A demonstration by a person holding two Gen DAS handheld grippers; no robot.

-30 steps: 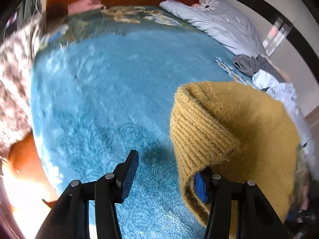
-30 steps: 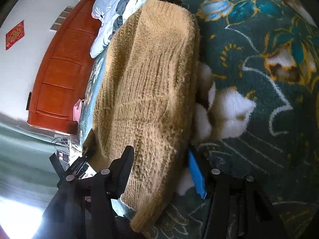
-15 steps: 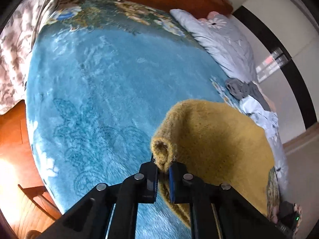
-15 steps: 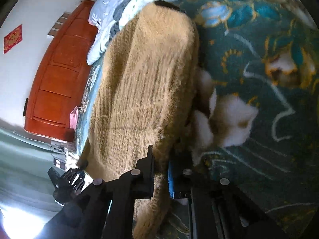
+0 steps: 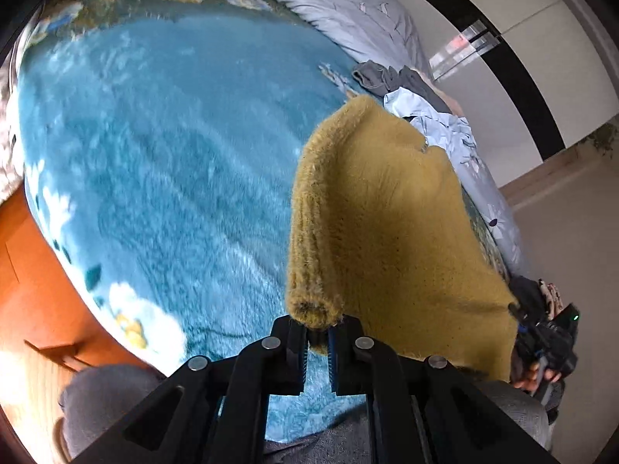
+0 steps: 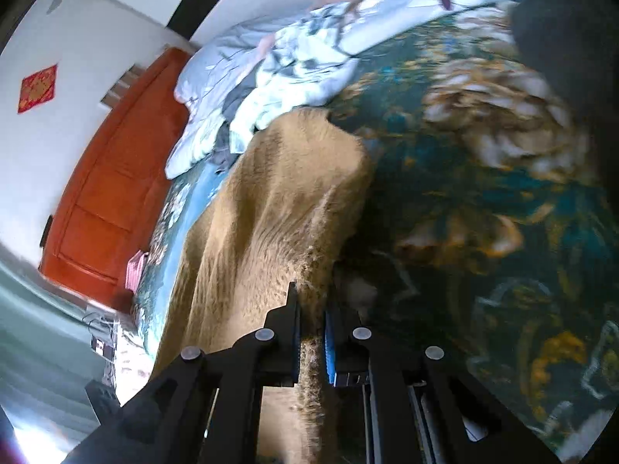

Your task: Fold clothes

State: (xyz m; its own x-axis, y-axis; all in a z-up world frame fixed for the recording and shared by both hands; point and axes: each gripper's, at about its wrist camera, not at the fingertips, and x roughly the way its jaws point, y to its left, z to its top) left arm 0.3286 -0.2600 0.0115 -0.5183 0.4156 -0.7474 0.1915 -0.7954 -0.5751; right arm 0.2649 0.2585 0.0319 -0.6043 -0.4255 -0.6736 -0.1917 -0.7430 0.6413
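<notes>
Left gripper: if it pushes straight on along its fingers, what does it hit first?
The mustard sweater it already pinches; the left gripper is shut on its edge. Beyond that, probably the blue blanket; depth unclear.

The left wrist camera sits just behind the left gripper (image 5: 317, 342), looking forward and steeply down over the bed's blue floral blanket (image 5: 162, 178), with the pale duvet (image 5: 359, 19) toward 1 o'clock. The right wrist camera rides behind the right gripper (image 6: 311, 332), tilted down across the same bed, the orange wooden headboard (image 6: 116, 181) at 9 o'clock. Both sit very near the mustard knitted sweater (image 5: 390, 224), which fills much of each view; they share it, the blanket and the duvet.
</notes>
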